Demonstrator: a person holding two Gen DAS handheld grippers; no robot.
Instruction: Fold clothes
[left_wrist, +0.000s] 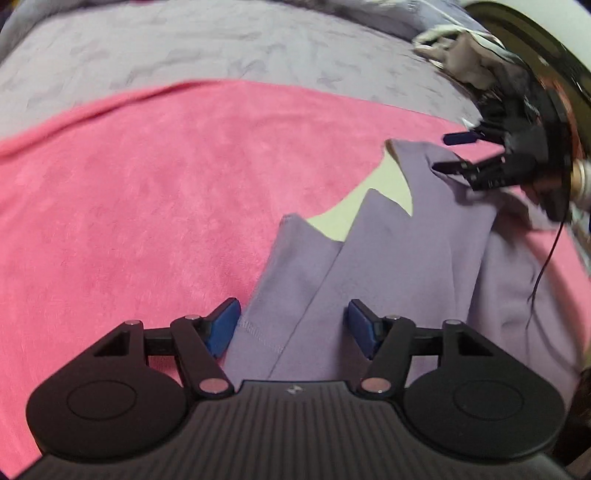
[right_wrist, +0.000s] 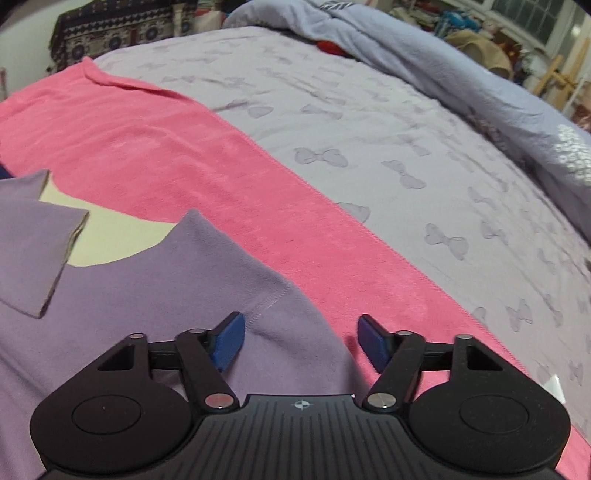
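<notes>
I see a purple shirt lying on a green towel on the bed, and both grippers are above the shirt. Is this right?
Not quite: the towel is pink, not green, as the right wrist view shows clearly. The rest holds: the purple shirt lies on it on the bed, with the left gripper and the right gripper above the shirt.

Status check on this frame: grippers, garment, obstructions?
Left gripper and right gripper open, astride purple garment edges. Garment on pink towel. Nothing in the way.
</notes>
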